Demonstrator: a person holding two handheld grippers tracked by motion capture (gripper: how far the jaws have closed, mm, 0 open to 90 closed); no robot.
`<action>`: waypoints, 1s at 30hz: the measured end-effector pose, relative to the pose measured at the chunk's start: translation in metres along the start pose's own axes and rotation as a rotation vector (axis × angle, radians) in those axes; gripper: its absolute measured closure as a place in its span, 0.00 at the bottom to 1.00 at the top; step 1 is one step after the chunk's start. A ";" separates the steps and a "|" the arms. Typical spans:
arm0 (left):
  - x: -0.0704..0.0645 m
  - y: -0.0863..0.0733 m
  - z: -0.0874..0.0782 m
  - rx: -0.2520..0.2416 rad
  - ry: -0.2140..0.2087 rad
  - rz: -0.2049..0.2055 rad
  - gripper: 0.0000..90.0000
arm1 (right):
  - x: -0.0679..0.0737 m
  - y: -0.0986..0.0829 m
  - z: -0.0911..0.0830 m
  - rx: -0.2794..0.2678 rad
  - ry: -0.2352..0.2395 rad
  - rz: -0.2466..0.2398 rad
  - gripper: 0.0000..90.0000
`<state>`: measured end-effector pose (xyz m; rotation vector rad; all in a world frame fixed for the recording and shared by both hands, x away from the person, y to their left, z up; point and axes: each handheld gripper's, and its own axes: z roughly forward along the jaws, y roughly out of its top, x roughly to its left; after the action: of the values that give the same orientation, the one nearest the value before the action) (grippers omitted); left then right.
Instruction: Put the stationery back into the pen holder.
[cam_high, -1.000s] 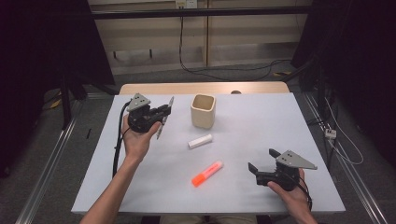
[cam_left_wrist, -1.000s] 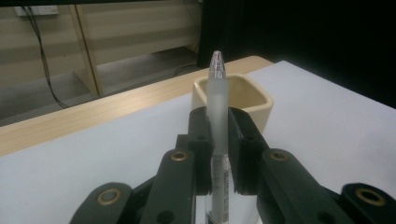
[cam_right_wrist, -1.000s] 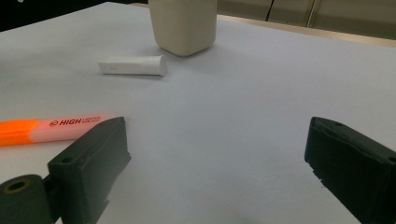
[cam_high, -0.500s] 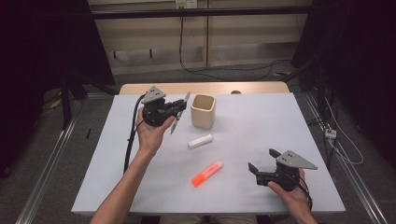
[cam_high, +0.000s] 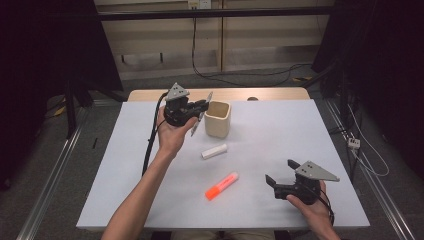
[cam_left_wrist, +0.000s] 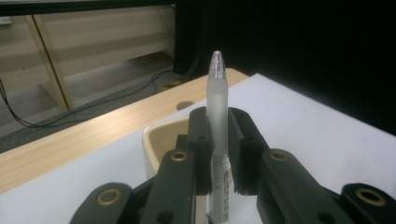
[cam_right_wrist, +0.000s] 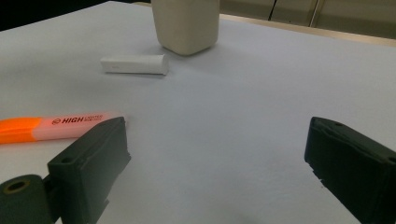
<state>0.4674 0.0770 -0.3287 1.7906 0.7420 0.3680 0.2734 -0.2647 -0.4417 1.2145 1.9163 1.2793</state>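
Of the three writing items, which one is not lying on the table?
The frosted pen: the left tool clamps it in the air beside the cup. The orange highlighter and white stick lie flat.

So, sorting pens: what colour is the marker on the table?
Orange marker, clearest in the high view.

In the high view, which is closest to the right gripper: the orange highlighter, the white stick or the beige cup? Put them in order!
From the right gripper:
1. Orange highlighter, just to its left, near the front edge.
2. White stick, mid-table, farther back.
3. Beige cup, at the back, beside the left gripper.
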 end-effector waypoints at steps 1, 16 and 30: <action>-0.002 0.002 0.001 -0.006 0.000 0.005 0.89 | 0.000 0.000 0.000 -0.001 0.000 0.000 0.06; -0.003 0.030 0.040 -0.041 -0.011 0.005 0.89 | -0.002 -0.001 -0.001 -0.002 -0.003 0.008 0.06; 0.009 0.035 0.066 -0.063 0.010 -0.001 0.89 | -0.003 -0.002 -0.002 0.002 -0.003 0.017 0.06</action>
<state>0.5230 0.0273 -0.3193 1.7298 0.7305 0.3953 0.2726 -0.2683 -0.4429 1.2353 1.9100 1.2836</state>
